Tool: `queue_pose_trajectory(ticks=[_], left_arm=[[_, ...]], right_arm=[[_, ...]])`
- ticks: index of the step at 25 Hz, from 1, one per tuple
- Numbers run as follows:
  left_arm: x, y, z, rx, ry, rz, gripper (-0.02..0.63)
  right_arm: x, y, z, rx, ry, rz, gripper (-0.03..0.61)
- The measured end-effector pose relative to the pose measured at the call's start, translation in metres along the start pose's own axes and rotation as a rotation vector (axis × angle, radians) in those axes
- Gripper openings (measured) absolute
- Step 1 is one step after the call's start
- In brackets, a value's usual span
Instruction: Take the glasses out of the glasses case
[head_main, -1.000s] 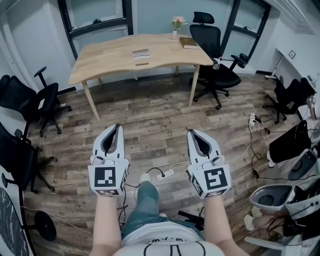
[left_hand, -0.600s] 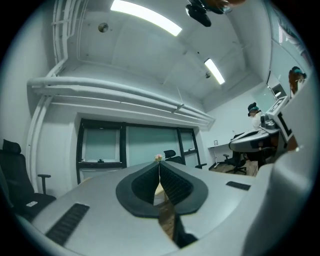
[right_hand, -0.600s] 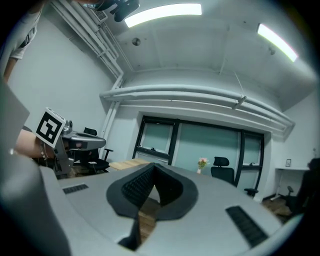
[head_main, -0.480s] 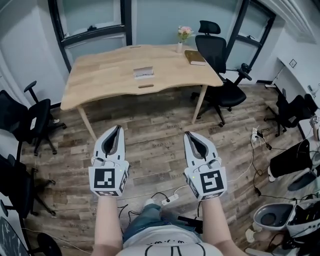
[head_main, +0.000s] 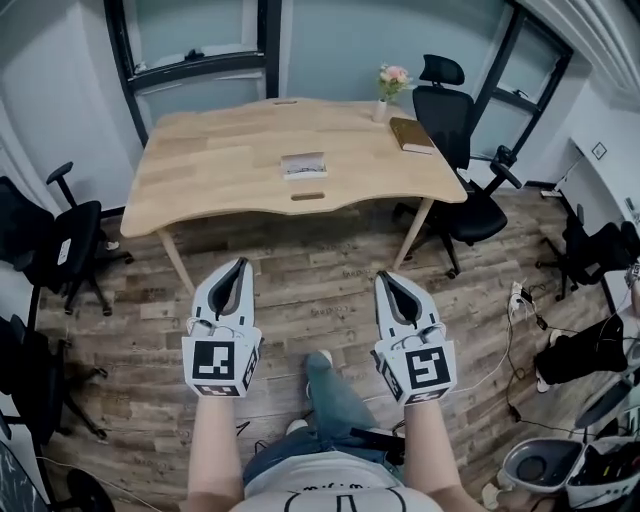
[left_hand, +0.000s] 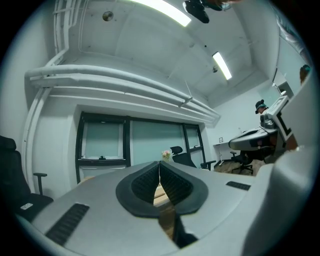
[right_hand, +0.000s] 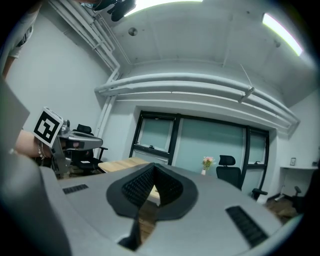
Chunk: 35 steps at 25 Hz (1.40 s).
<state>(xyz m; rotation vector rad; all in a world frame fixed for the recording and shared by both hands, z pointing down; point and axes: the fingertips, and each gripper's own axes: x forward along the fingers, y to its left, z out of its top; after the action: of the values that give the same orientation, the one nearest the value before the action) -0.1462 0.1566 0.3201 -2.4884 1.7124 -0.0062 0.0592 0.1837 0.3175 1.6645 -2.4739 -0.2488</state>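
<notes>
The glasses case (head_main: 303, 165), a small flat grey box, lies near the middle of the wooden table (head_main: 200, 170) in the head view. It looks closed; no glasses show. Both grippers are held out level over the wooden floor, well short of the table's front edge. My left gripper (head_main: 240, 263) is shut and empty, its dark pads (left_hand: 167, 182) pressed together in the left gripper view. My right gripper (head_main: 386, 277) is likewise shut with nothing in it, its pads (right_hand: 162, 185) meeting. The case is hidden in both gripper views.
A brown book (head_main: 412, 135) and a small vase of flowers (head_main: 389, 84) sit at the table's far right corner. A black office chair (head_main: 462, 150) stands to its right; more black chairs (head_main: 55, 250) stand at the left. Cables and a power strip (head_main: 518, 295) lie on the floor at right.
The person has walked forward: the table and case have come nearer and slid right in the head view. Both grippers stayed shut, side by side in front.
</notes>
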Motion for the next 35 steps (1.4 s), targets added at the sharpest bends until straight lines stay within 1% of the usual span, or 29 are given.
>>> queue_pose_trajectory(ticks=[5, 7, 10, 13, 15, 17, 19, 22, 26, 29, 31, 32, 34, 35], left_arm=[[0.061, 0.023, -0.018, 0.003, 0.008, 0.005, 0.017], [0.096, 0.031, -0.023, -0.012, 0.01, -0.002, 0.017], [0.152, 0.041, -0.033, -0.049, 0.035, -0.027, 0.017], [0.21, 0.053, -0.042, -0.043, 0.068, -0.036, 0.017], [0.249, 0.057, -0.048, -0.037, 0.087, -0.056, 0.017], [0.285, 0.062, -0.052, -0.055, 0.092, -0.07, 0.017], [0.314, 0.069, -0.056, -0.074, 0.091, -0.068, 0.017], [0.347, 0.078, -0.063, -0.08, 0.101, -0.06, 0.017], [0.378, 0.085, -0.075, -0.084, 0.161, -0.072, 0.015], [0.397, 0.089, -0.082, -0.06, 0.177, -0.091, 0.015], [0.412, 0.095, -0.092, -0.045, 0.205, -0.093, 0.017], [0.419, 0.097, -0.1, -0.046, 0.233, -0.102, 0.035], [0.435, 0.096, -0.118, -0.057, 0.302, -0.142, 0.182], [0.442, 0.094, -0.126, -0.058, 0.333, -0.169, 0.209]], right_arm=[[0.067, -0.028, -0.017, 0.024, -0.005, -0.011, 0.008], [0.1, -0.045, -0.023, 0.032, -0.006, -0.011, 0.008], [0.152, -0.072, -0.034, 0.057, 0.007, -0.003, 0.008], [0.207, -0.097, -0.042, 0.061, 0.023, 0.024, 0.008], [0.242, -0.116, -0.047, 0.063, 0.032, 0.034, 0.008], [0.274, -0.136, -0.05, 0.059, 0.037, 0.042, 0.008], [0.301, -0.152, -0.053, 0.051, 0.042, 0.046, 0.009], [0.33, -0.172, -0.059, 0.055, 0.051, 0.044, 0.008], [0.355, -0.184, -0.073, 0.069, 0.078, 0.054, 0.008], [0.368, -0.185, -0.089, 0.082, 0.107, 0.062, 0.008], [0.378, -0.185, -0.098, 0.09, 0.128, 0.066, 0.008], [0.383, -0.186, -0.102, 0.092, 0.139, 0.066, 0.008], [0.392, -0.191, -0.11, 0.103, 0.161, 0.059, 0.008], [0.398, -0.195, -0.114, 0.11, 0.17, 0.053, 0.008]])
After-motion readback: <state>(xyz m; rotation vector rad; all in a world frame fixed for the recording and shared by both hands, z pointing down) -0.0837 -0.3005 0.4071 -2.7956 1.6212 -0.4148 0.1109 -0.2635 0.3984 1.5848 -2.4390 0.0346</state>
